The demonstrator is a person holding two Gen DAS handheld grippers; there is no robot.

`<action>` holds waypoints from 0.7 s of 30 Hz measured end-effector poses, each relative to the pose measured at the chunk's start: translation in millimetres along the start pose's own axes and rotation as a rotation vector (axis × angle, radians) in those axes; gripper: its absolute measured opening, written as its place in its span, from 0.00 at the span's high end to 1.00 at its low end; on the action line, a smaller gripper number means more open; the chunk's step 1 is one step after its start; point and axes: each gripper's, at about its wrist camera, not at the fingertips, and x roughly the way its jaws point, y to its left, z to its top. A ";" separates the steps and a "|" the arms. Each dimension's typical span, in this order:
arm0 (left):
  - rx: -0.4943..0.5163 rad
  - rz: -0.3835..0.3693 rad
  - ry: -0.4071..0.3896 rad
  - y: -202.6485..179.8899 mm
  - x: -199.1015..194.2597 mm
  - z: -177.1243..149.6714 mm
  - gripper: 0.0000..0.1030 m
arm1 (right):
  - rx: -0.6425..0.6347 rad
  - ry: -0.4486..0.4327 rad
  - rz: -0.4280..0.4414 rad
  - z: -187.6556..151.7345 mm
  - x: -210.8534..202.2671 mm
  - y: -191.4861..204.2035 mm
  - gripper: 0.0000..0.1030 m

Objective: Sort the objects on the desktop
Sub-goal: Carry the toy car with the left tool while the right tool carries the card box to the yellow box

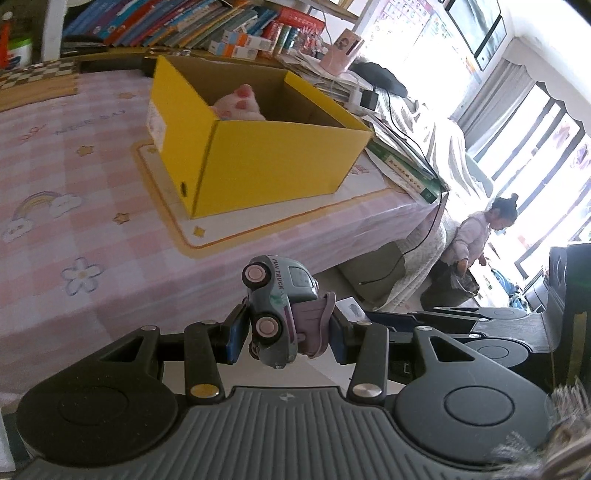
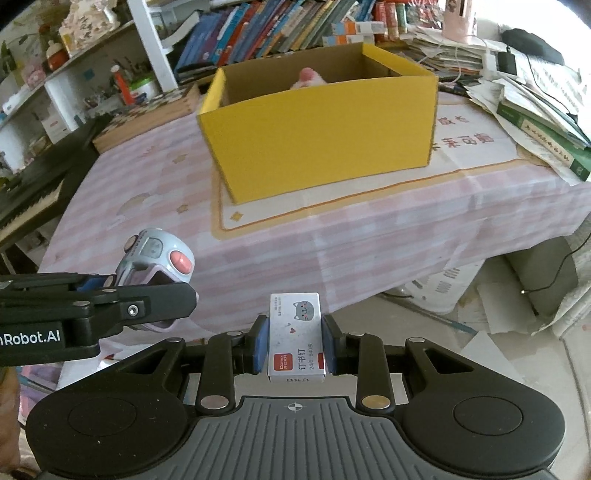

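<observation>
Books (image 2: 280, 29) crowd the shelf along the top of the frame, behind a yellow box (image 2: 321, 133) standing open on the pink-checked bench (image 2: 147, 177); a pink plush toy (image 2: 308, 78) peeks over its rim. Papers and a green book (image 2: 546, 144) pile up at the right edge. Lower left, the left gripper (image 1: 288, 328) has its fingers closed around a small grey-and-lilac toy truck (image 1: 275, 306), held clear of the bench. Bottom centre, the right gripper (image 2: 295, 343) has its fingers clamped on a white staple box (image 2: 296, 336), short of the bench edge.
</observation>
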 end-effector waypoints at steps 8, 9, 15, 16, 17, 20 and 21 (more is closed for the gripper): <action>0.015 -0.014 0.009 -26.3 31.2 17.3 0.59 | 0.002 0.006 -0.006 17.8 6.4 -38.3 0.71; 0.015 -0.015 0.009 -29.9 35.4 19.7 0.59 | 0.000 0.007 -0.005 20.2 7.6 -42.9 0.71; 0.001 -0.005 0.008 -42.8 55.4 30.8 0.59 | -0.018 0.016 0.007 34.9 15.1 -65.6 0.71; -0.002 -0.002 0.006 -44.3 58.1 32.8 0.59 | -0.022 0.017 0.010 37.3 16.2 -68.8 0.71; -0.004 0.001 0.003 -46.3 60.7 34.9 0.59 | -0.025 0.018 0.014 39.9 16.9 -72.0 0.71; -0.004 0.010 -0.015 -51.9 64.8 42.9 0.59 | -0.033 0.005 0.020 49.9 17.2 -81.6 0.71; -0.001 0.013 -0.024 -53.8 65.0 46.3 0.59 | -0.037 -0.004 0.023 54.4 16.6 -84.8 0.71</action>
